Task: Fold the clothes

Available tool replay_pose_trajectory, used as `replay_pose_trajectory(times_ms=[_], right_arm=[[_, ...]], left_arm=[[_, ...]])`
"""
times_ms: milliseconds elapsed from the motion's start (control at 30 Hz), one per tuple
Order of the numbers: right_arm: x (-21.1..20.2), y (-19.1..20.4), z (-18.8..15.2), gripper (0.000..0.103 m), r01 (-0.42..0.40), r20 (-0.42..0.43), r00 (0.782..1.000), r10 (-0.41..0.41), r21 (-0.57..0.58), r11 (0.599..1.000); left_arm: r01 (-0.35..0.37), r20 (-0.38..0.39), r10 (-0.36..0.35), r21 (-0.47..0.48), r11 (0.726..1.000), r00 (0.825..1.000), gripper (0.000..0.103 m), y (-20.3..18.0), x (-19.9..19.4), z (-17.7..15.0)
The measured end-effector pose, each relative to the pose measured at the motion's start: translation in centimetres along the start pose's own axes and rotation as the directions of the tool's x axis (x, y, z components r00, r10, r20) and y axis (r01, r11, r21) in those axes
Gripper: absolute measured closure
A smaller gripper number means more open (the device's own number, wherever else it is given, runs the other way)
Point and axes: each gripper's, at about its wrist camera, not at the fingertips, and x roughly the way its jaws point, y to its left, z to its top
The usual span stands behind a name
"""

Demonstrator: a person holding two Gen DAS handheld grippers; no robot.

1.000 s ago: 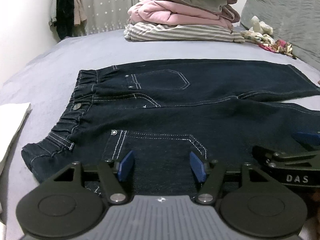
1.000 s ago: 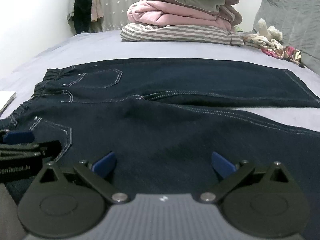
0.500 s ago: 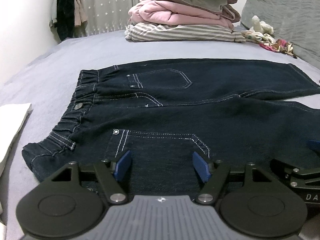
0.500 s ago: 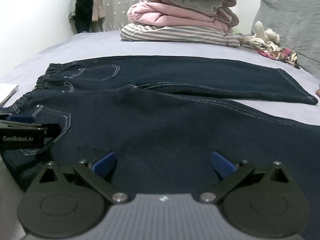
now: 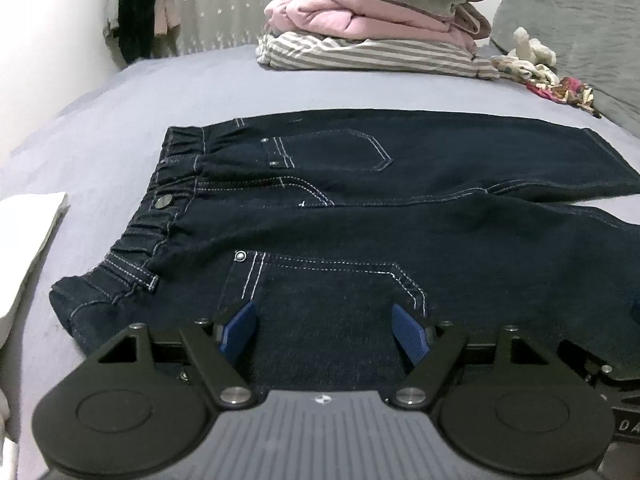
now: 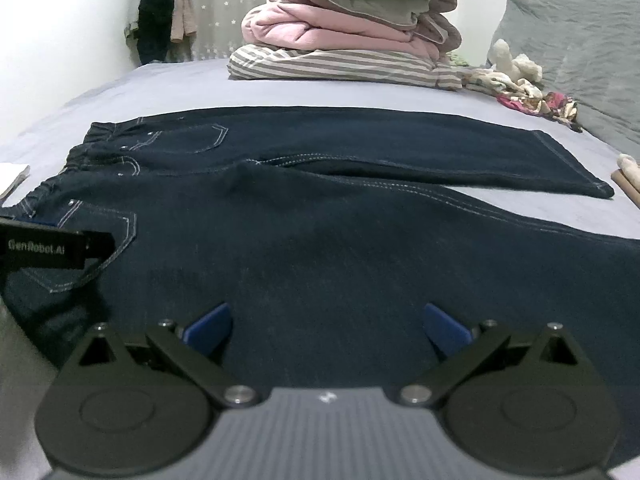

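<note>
Dark denim jeans (image 5: 360, 216) lie flat on the grey bed (image 5: 120, 128), waistband leftward. Left gripper (image 5: 325, 326) and right gripper (image 6: 326, 326) hover over the near leg, jaws spread, holding nothing. Folded clothes stack (image 6: 348, 40) sits behind.

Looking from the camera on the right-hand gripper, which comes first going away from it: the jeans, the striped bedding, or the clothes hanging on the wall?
From the right gripper:
1. Jeans, just ahead, spread flat.
2. Striped bedding, mid-bed, under the pink quilt.
3. Hanging clothes, far left corner.
</note>
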Motion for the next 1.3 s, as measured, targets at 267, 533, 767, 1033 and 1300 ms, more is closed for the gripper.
replay_pose_trajectory(times_ms=[267, 533, 767, 1033, 1300], right_arm=[[0.4, -0.4, 0.2, 0.0, -0.031, -0.005, 1.0, 0.031, -0.022, 0.999], [0.8, -0.5, 0.7, 0.0, -0.038, -0.011, 0.999, 0.037, -0.075, 0.996], [0.6, -1.0, 2.4, 0.0, -0.074, -0.09, 0.994, 0.062, -0.143, 0.987], [-4.0, -3.7, 4.0, 0.0, -0.002, -0.128, 0.992, -0.01, -0.095, 0.995], [-10.8, -7.1, 2.2, 0.0, 0.159, -0.11, 0.979, -0.17, -0.103, 0.982]], left_arm=[[0.04, -0.069, -0.044, -0.06, 0.997, 0.997, 0.028, 0.4, 0.1, 1.5], [0.056, -0.09, -0.067, -0.127, 0.99, 0.994, 0.027, 0.8, 0.4, 4.0], [0.007, -0.091, -0.021, -0.152, 0.988, 0.996, 0.027, 1.4, 0.2, 5.6], [0.074, -0.219, -0.097, -0.109, 0.991, 0.971, 0.024, -2.5, -1.8, 3.9], [0.301, -0.326, -0.253, 0.104, 0.948, 0.911, 0.024, -10.2, -7.1, 1.4]])
